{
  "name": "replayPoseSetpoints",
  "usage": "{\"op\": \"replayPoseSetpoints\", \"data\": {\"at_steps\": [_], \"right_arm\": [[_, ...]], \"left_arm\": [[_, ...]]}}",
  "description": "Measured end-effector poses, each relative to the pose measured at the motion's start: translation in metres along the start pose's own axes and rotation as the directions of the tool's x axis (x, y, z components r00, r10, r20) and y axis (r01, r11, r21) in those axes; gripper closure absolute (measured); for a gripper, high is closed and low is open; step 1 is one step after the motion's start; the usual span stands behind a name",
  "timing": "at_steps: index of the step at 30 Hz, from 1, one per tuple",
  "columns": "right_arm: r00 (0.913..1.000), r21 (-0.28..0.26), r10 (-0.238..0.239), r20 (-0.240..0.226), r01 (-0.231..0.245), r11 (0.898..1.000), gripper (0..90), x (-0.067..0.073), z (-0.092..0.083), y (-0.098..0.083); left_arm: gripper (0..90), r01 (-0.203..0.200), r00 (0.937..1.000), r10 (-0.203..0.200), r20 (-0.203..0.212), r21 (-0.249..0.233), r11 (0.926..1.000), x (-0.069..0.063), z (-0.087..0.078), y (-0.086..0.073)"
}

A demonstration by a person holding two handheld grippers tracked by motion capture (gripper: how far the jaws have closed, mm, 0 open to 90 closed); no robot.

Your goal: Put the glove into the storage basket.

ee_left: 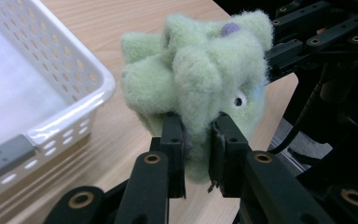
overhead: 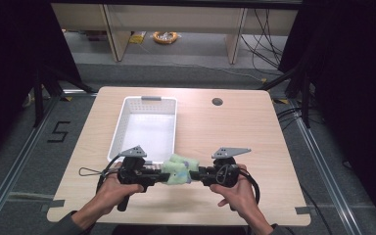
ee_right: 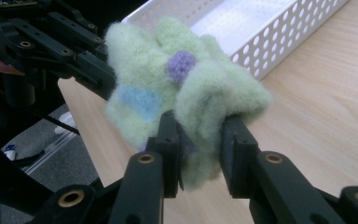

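The left gripper (ee_left: 197, 154) has its two black jaws clamped on a fold of a pale green fleece cloth (ee_left: 196, 70), the fabric bulging out above and between them. The right gripper (ee_right: 200, 154) is likewise clamped on the cloth's opposite side, with a thick wad of fleece squeezed between its jaws. In the high view the two grippers face each other, left gripper (overhead: 157, 174) and right gripper (overhead: 194, 172), with the bunched cloth (overhead: 177, 170) suspended between them just above the near part of the table (overhead: 235, 132).

The cloth looks soft, light and limp: it crumples into fat folds and sags around the jaws instead of holding any shape. Its fuzzy surface should resist slipping, and nothing about it seems fragile. It carries a small purple knitted dot (ee_right: 182, 65), a light blue patch (ee_right: 139, 100) and a tiny white eye-like ring (ee_left: 238, 101). Since it compresses so much, a hold on a thick gathered fold or a hem would probably be safer than a pinch on a single thin layer, which could pull free.

Just left of and beyond the cloth stands a white perforated plastic basket (overhead: 119, 128), empty, with its near corner close to the left gripper. The person's left hand (overhead: 111, 188) and right hand (overhead: 235, 188) wrap around the gripper handles at the near edge.
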State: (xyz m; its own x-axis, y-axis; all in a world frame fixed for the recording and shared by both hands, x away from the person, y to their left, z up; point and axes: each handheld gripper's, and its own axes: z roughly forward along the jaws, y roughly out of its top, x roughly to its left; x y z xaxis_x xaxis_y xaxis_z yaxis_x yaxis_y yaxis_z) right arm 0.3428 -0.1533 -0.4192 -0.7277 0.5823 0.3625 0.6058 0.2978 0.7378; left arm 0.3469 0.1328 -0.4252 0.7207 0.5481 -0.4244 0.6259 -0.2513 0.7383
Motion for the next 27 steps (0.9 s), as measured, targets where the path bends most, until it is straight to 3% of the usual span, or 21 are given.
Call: {"op": "replayPoseSetpoints", "data": {"at_steps": [1, 2, 4, 11, 14, 27], "right_arm": [[0.9997, 0.002, 0.026, -0.004, -0.026, 1.000, 71.9, 0.002, 0.000, 0.002], [1.0000, -0.008, -0.009, -0.004, 0.009, 1.000, 71.9, -0.001, 0.001, 0.005], [0.9999, 0.001, 0.012, -0.010, -0.012, 1.000, 72.0, 0.001, 0.000, 0.010], [0.9998, 0.000, -0.015, -0.009, 0.015, 1.000, 71.9, 0.001, 0.003, 0.030], [0.9998, 0.002, -0.019, -0.009, 0.019, 1.000, 72.0, 0.001, 0.006, 0.037], [0.9992, 0.010, -0.040, 0.001, 0.040, 0.999, 71.9, 0.000, 0.030, 0.073]], "left_arm": [[76.4, 0.005, 1.0000, -0.005, -0.005, -0.003, 1.0000, 0.001, -0.001, 0.002], [76.3, 0.001, 0.9999, -0.001, -0.013, -0.006, 1.0000, 0.001, -0.003, 0.004], [76.3, -0.006, 0.9999, 0.006, -0.013, 0.001, 1.0000, 0.002, -0.006, 0.008], [76.3, -0.006, 0.9994, 0.006, -0.033, -0.013, 0.9999, 0.007, -0.016, 0.022], [76.2, 0.000, 0.9997, 0.000, -0.026, -0.007, 1.0000, 0.012, -0.020, 0.027], [76.1, 0.027, 0.9967, -0.028, -0.077, -0.009, 0.9996, 0.040, -0.038, 0.047]]}}
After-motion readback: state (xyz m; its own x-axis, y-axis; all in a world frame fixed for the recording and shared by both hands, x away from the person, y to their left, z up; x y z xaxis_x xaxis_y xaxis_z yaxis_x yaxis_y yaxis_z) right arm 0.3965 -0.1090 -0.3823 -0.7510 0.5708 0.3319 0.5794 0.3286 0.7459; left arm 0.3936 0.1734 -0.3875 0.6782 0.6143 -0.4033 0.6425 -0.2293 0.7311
